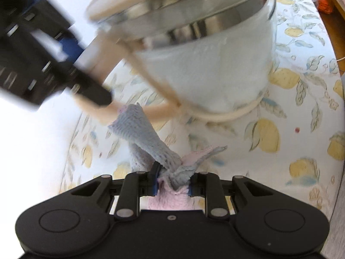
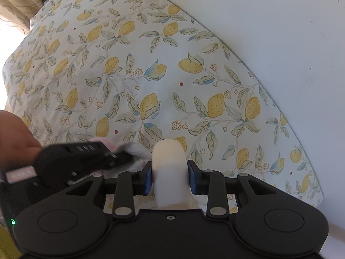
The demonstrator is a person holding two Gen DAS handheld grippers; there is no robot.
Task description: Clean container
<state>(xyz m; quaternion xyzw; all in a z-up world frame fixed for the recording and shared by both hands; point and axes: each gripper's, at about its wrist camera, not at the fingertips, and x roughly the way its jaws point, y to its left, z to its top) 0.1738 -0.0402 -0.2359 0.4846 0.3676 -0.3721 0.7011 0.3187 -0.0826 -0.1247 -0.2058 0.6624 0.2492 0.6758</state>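
Tilting container (image 1: 200, 49) leaning lid-left, right hand-held gripper (image 2: 170, 178) clamping its cream handle (image 2: 169, 172), left hand-held gripper (image 1: 173, 180) pinching cloth (image 1: 151, 142).

In the left wrist view the container (image 1: 204, 49) and the right gripper (image 1: 94, 95) filled the upper frame; bare tablecloth (image 1: 291, 129) lay open at right. The right wrist view showed open cloth across its centre.

- One container (image 1: 207, 49), upper middle of the left wrist frame
- One cloth (image 1: 155, 149), lower centre
- Two grippers: left gripper (image 1: 172, 181), right gripper (image 2: 170, 177)
- One lemon-print tablecloth (image 2: 129, 75)
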